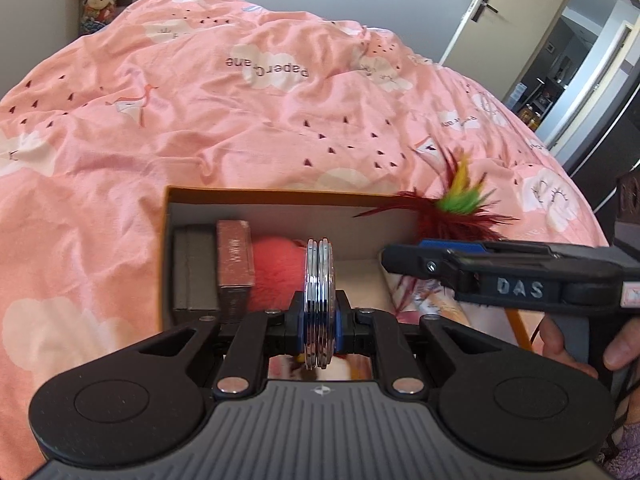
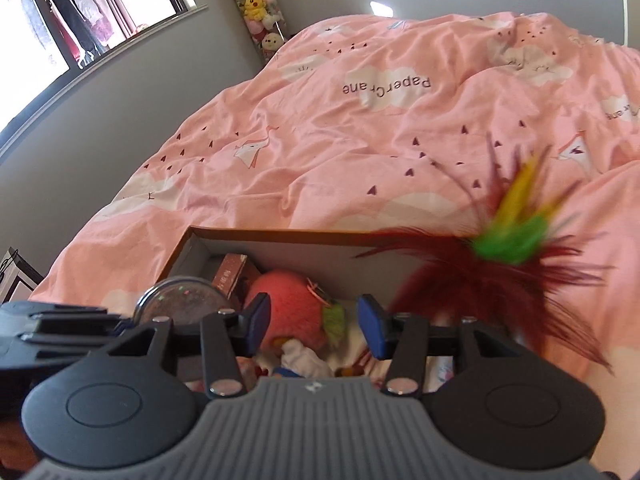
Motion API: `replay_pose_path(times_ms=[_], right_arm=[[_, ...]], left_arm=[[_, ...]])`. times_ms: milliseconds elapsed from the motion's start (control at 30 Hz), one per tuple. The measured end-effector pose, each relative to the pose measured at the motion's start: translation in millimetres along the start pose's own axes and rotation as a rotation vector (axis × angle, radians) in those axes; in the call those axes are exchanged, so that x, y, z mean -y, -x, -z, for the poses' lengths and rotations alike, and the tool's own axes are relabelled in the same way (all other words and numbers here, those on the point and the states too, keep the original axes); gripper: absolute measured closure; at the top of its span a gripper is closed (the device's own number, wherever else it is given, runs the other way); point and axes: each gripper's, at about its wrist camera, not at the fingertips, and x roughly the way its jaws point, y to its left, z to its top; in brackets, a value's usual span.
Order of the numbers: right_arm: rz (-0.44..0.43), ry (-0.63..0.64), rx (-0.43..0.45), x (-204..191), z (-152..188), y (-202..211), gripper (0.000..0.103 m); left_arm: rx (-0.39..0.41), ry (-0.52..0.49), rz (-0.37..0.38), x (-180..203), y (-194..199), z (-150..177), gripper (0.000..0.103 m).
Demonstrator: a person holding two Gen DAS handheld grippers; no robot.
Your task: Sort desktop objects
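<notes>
An open cardboard box (image 1: 280,194) lies on the pink bedspread; it also shows in the right wrist view (image 2: 280,236). My left gripper (image 1: 319,318) is shut on a round chrome compact case (image 1: 319,292), held on edge over the box. The case also shows in the right wrist view (image 2: 182,300). My right gripper (image 2: 312,330) is open and empty above the box; it shows from the side in the left wrist view (image 1: 404,258). A feather toy (image 2: 508,264) with red, green and yellow feathers sticks up at the box's right side. A pink plush fruit (image 2: 292,304) lies inside.
A brown carton (image 1: 235,258) and a grey block (image 1: 196,272) stand at the box's left end. Small trinkets (image 2: 304,360) lie on its floor. The rumpled bedspread (image 1: 240,112) surrounds the box. A door (image 1: 476,4) stands at the far right.
</notes>
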Motion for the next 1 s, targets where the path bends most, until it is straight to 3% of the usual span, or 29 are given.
replay_pose_path(times_ms=[267, 433, 633, 900, 1000], right_arm=[[0.142, 0.004, 0.05, 22.3, 33.2, 45.7, 0.051], [0.164, -0.03, 0.053, 39.6, 48.4, 63.3, 0.053], [0.171, -0.078, 0.064, 50.6, 59.5, 72.6, 0.053], [0.181, -0.042, 0.062, 44.0, 65.8, 69.0, 0.053], [0.18, -0.042, 0.064, 44.7, 67.2, 70.5, 0.053]], left_arm=[[-0.039, 0.01, 0.145, 31.3, -14.4, 5.2, 0.088], [-0.083, 0.027, 0.22, 48.9, -30.7, 12.6, 0.088], [-0.172, 0.125, 0.296, 51.2, -56.6, 24.7, 0.088], [-0.237, 0.191, 0.255, 46.7, -71.3, 37.7, 0.088], [-0.241, 0.208, 0.242, 44.6, -71.2, 39.5, 0.084]])
